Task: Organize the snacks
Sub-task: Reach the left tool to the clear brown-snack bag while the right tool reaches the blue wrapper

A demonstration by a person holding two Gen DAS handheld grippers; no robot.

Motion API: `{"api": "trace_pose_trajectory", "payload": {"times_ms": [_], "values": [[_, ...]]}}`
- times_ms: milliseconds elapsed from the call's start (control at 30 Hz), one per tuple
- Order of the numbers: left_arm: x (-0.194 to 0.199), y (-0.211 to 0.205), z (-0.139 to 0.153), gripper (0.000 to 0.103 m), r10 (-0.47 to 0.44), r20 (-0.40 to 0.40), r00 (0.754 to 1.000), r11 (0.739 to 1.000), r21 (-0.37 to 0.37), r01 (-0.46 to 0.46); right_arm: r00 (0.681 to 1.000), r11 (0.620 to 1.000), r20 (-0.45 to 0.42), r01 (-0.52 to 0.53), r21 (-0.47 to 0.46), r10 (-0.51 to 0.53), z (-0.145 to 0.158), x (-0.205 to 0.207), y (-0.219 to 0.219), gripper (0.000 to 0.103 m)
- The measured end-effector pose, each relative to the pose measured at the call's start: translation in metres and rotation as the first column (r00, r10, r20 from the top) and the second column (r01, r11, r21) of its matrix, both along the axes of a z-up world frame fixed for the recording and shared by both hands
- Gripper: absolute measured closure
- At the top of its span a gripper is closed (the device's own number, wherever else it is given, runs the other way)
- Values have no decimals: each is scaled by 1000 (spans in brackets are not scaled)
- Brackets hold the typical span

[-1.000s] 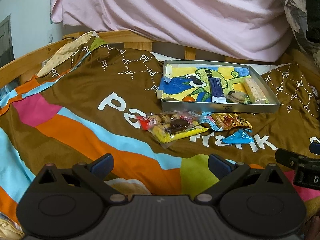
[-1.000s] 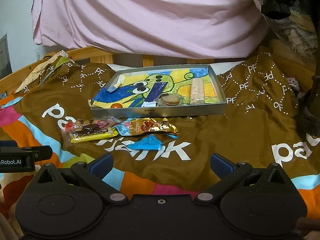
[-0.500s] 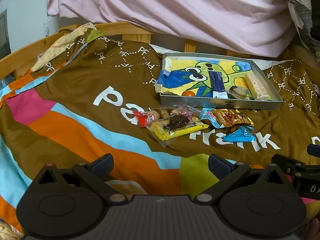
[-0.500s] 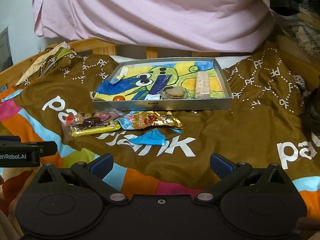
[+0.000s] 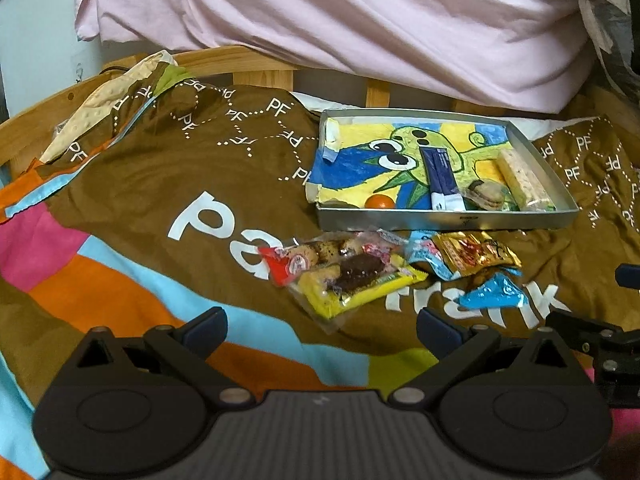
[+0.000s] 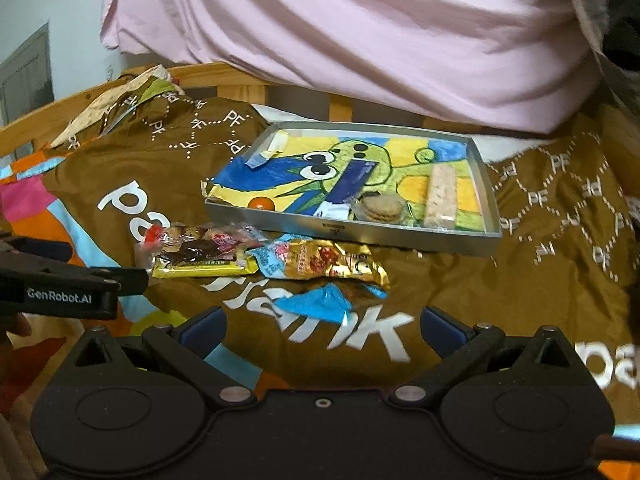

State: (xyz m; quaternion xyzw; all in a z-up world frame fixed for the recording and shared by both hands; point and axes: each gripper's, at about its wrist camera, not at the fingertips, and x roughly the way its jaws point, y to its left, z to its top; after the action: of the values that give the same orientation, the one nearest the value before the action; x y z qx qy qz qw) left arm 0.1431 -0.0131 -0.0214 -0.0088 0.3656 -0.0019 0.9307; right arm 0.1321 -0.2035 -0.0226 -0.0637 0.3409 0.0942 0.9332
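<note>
A silver tray (image 5: 440, 222) (image 6: 352, 234) lined with a green cartoon drawing lies on the bedspread. In it are a blue bar (image 5: 440, 174), a wrapped round biscuit (image 6: 380, 208), a pale cereal bar (image 6: 440, 196) and a small orange ball (image 5: 380, 201). In front of the tray lie loose packets: a yellow bar with a chocolate piece (image 5: 356, 288) (image 6: 200, 262), a red-ended cookie pack (image 5: 296, 260), a gold packet (image 5: 472, 254) (image 6: 328, 266) and a blue wrapper (image 5: 494, 294) (image 6: 316, 302). My left gripper (image 5: 322, 326) and right gripper (image 6: 324, 324) both stand open and empty, short of the packets.
A brown, orange and blue bedspread (image 5: 160, 200) covers the surface. A pink sheet (image 5: 360, 20) hangs behind the tray, over a wooden frame (image 5: 240, 64). The other gripper shows at the right edge (image 5: 600, 344) of the left wrist view and the left edge (image 6: 68, 284) of the right wrist view.
Both grippers have moved forward, closer to the loose packets, and the right view has swung so the tray sits more central. Nothing was grasped or moved.
</note>
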Motion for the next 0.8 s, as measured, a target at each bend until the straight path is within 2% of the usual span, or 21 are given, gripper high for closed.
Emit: {"api": "trace_pose_trajectory", "payload": {"times_ms": [367, 600, 800], "values": [[28, 5, -5, 0, -7, 21, 1000, 1000, 7, 7, 998, 998, -9, -62, -23, 62, -14, 39, 5, 1], [49, 4, -10, 0, -33, 63, 997, 999, 21, 31, 998, 999, -42, -39, -10, 38, -29, 56, 8, 1], [64, 7, -14, 0, -36, 86, 996, 999, -5, 37, 998, 1000, -50, -25, 1, 25, -33, 64, 8, 1]]}}
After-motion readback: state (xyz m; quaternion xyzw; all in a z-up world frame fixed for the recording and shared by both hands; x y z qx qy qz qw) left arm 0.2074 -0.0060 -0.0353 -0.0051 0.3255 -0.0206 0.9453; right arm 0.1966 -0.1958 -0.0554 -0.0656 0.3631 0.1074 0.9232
